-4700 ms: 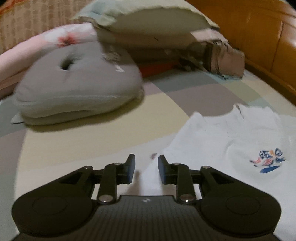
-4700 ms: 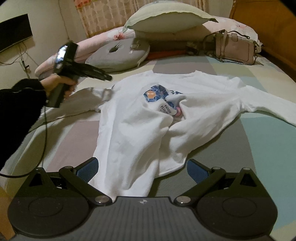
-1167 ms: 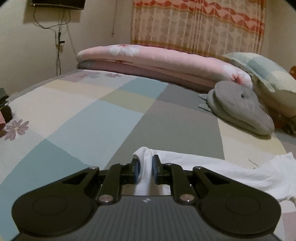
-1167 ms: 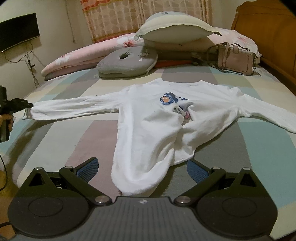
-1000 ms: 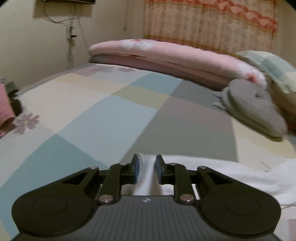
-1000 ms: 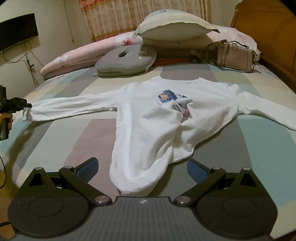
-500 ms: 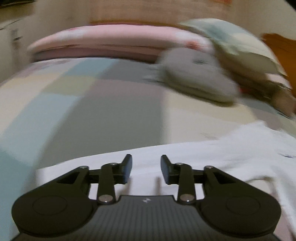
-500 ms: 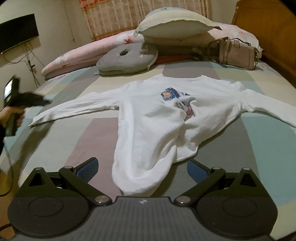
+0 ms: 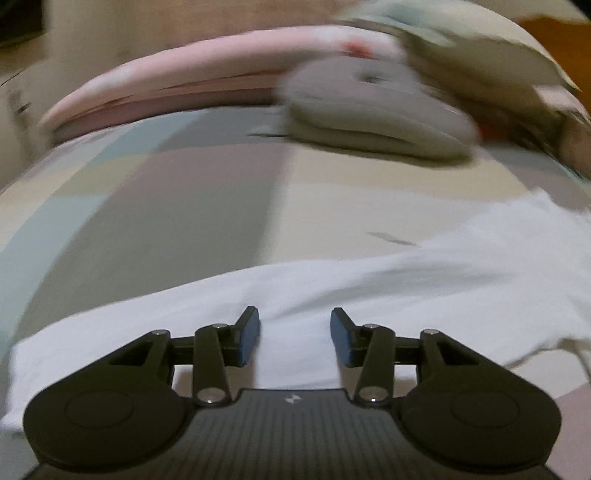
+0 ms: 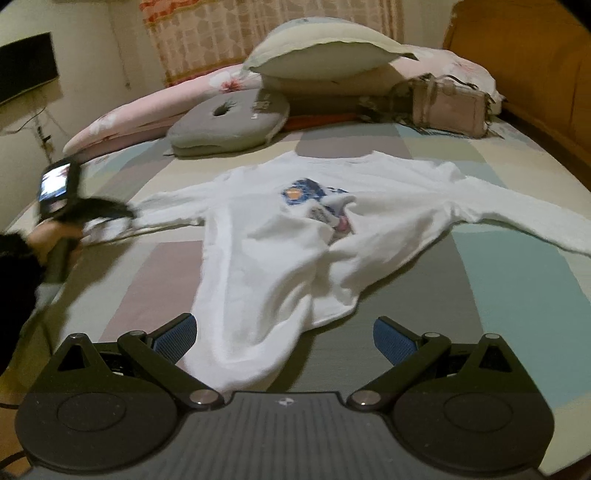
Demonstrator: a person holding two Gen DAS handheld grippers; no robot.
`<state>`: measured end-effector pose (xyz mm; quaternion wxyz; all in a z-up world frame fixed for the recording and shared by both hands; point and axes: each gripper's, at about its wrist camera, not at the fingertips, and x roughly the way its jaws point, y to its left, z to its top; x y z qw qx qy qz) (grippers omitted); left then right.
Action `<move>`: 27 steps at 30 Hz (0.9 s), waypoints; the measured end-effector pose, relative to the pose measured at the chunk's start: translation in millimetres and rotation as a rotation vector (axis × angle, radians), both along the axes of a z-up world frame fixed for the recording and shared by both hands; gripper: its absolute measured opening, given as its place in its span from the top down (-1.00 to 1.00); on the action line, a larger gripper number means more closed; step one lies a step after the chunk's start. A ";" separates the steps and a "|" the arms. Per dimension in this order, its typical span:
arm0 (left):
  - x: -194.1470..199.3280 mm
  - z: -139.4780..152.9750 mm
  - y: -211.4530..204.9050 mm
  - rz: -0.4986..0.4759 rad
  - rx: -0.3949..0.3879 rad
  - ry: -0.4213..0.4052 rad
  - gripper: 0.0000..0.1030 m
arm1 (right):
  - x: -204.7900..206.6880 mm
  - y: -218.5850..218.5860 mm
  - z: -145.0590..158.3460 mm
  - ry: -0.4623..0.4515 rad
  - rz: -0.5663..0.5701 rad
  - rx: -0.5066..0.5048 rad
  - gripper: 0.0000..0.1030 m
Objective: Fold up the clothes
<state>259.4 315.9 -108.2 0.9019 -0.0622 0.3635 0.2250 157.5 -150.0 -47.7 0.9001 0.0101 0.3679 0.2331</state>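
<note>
Patchwork bedspread (image 10: 517, 295) in grey, teal, cream and mauve blocks covers the bed, with a wooden headboard (image 10: 524, 55) along the right and patterned curtains (image 10: 258, 29) at the far wall. Spread out across it lies the white long-sleeved sweatshirt with a blue and orange chest print (image 10: 288, 251), sleeves stretched out to either side, its body bunched and creased toward the lower hem. Beyond it sit a grey ring-shaped cushion (image 10: 229, 122), a pale green-edged pillow (image 10: 321, 59), a rolled pink floral quilt (image 10: 147, 110) and a pink handbag (image 10: 447, 107).

Over on the left, the left gripper (image 9: 294, 334) hangs right above the sweatshirt's sleeve (image 9: 332, 288); its blue-padded fingers (image 9: 246, 336) are opening, a clear gap between them, white cloth showing under the gap but not pinched by either pad. From the right wrist view that same gripper (image 10: 122, 214) is a blurred dark shape at the sleeve's end, held by a person's hand (image 10: 51, 236) in a black sleeve (image 10: 14, 280).

The right gripper (image 10: 284, 336) sits low at the near edge, its blue fingers (image 10: 175, 336) spread wide either side of the sweatshirt's hem, touching nothing, nothing held.
</note>
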 end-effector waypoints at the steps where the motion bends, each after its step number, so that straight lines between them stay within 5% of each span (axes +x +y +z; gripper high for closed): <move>1: -9.5 0.1 11.5 0.039 -0.008 0.000 0.10 | 3.0 -1.9 -2.8 0.010 -0.006 0.010 -1.00; 5: -36.6 4.9 56.5 0.213 -0.065 0.004 -0.03 | 8.2 -5.8 -9.7 0.040 -0.012 0.042 -1.00; 11: -43.9 18.7 60.4 0.287 -0.116 0.077 0.08 | 4.0 -11.4 -7.4 0.026 -0.013 0.049 -1.00; 15: -25.6 42.5 26.6 0.104 -0.208 -0.004 -0.08 | 4.8 -10.7 -7.8 0.029 -0.015 0.051 -1.00; 21: 39.2 49.2 -26.4 -0.143 -0.481 -0.091 -0.24 | 2.8 -11.1 -6.5 0.018 -0.003 0.033 -1.00; 23: 62.9 35.3 -36.0 -0.167 -0.522 -0.058 -0.25 | 3.9 -14.3 -7.6 0.021 -0.012 0.028 -1.00; 27: 94.7 15.7 -28.2 -0.088 -0.469 -0.058 -0.19 | 7.6 -23.9 -10.3 0.029 -0.037 0.031 -1.00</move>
